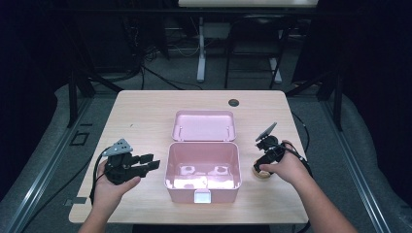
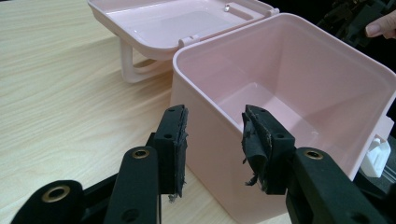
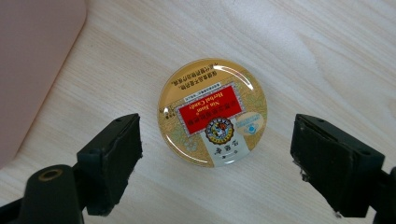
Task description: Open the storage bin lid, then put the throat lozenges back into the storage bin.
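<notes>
Two spread jaws of the right gripper (image 3: 215, 158) hang over the candy tin (image 3: 212, 112) on the desk (image 1: 141, 111), apparently untouched; next, lower and pinch. Left gripper (image 2: 212, 140) waits with jaws spread at the pink box (image 1: 202, 167).

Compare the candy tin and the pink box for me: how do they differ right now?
The candy tin is round, flat and gold with a red label; the pink box is square, deep and plain. The tin is shut, while the box stands open, its lid tipped back. The tin is far smaller. Both sit on the table.
</notes>
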